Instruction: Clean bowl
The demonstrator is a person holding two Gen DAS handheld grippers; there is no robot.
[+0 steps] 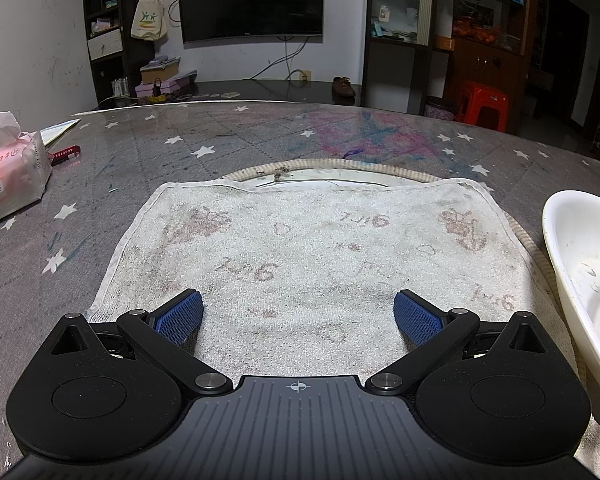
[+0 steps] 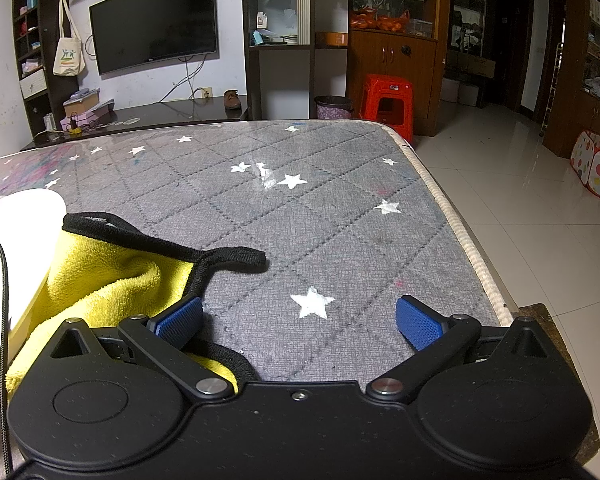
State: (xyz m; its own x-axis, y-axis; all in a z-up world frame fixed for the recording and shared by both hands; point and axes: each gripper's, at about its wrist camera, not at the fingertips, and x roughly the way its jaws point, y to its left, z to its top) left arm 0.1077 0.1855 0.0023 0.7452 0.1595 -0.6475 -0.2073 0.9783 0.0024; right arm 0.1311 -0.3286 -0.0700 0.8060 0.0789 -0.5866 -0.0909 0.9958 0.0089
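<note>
Left gripper (image 1: pixel 298 314): jaws spread wide, blue pads (image 1: pixel 179 316) apart, nothing between them; it sits low over a white towel (image 1: pixel 308 256) laid flat on the tabletop (image 1: pixel 148 164). Towel is worn, with faded reddish prints; its far edge overlaps a round, pale-rimmed item (image 1: pixel 320 174) that is mostly covered, identity unclear, with dark specks on the exposed part. White bowl (image 1: pixel 584 276) lies at the right edge of the left wrist view, just beside the towel, tilted, only partly in frame; interior shows light smears and residue. In the right wrist view the same bowl (image 2: pixel 16 248) appears at the far left, cut off by the frame. Right gripper (image 2: pixel 299 320): also released, jaws wide, holding nothing; bare quilted grey surface with white stars lies between the pads. Yellow cloth (image 2: pixel 100 284) with black trim lies bunched against the bowl and runs under the right gripper's left finger (image 2: pixel 180 320); contact between finger and cloth cannot be confirmed. A black cable (image 2: pixel 2 280) crosses the bowl at the left edge. Pink tissue pack (image 1: pixel 8 172) and a red pen-like object (image 1: pixel 65 155) sit on the tabletop at far left, well apart from the towel. Wall-mounted TV (image 1: pixel 252 0) and red plastic stool (image 2: pixel 388 100) in background.
</note>
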